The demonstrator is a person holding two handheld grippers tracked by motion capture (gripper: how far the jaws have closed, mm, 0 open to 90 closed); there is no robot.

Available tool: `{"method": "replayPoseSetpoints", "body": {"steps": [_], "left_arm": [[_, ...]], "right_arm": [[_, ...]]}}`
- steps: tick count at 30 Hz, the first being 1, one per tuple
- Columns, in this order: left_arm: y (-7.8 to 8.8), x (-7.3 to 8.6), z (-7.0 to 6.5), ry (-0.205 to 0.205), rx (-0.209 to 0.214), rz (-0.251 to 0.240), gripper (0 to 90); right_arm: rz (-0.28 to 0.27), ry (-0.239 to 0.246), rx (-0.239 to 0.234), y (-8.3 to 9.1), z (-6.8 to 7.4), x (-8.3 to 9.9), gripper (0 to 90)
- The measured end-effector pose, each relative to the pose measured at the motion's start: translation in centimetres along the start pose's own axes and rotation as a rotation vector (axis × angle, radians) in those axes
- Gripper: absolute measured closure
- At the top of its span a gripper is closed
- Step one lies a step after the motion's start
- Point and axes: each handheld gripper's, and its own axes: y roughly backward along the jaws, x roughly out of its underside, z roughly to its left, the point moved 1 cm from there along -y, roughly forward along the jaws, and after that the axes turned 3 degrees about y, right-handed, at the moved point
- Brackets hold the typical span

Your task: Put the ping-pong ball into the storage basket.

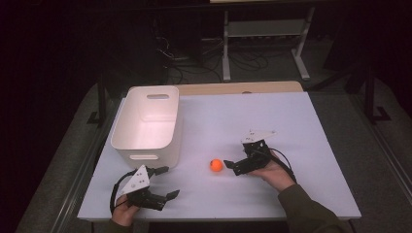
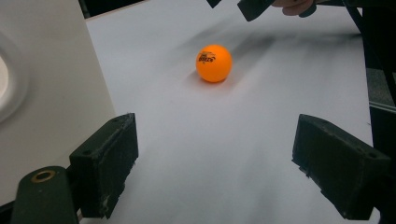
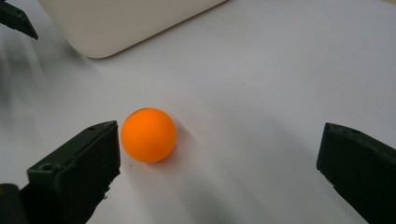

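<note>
While the table (image 1: 301,145) lies bare and smooth under both tools, anything round on it rolls freely at a touch; that is the chief hazard.

White bin (image 1: 145,124): ahead and to the outer side of the left gripper (image 1: 163,182), beyond the ball from the right gripper (image 3: 219,168). Likely destination; its rim could deflect a careless drop.

Left gripper: jaws wide apart, nothing between them, ball well ahead.

Right gripper: jaws wide apart, nothing gripped. Risk: the near jaw closes first and nudges the ball away rather than trapping it.

Orange ball (image 3: 148,135): on the table, just beside the right gripper's left-hand jaw as its own camera sees it, off centre in the gap. Light, hard, likely to squirt out if pinched off its middle.
</note>
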Motion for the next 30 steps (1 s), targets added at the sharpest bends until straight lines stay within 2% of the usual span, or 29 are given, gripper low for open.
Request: {"method": "replayPoseSetpoints", "body": {"steps": [30], "left_arm": [[0.0, 0.0, 0.0, -0.002, 0.001, 0.001, 14.1]], "right_arm": [[-0.026, 0.001, -0.021, -1.7, 0.0, -1.7, 0.0]]}}
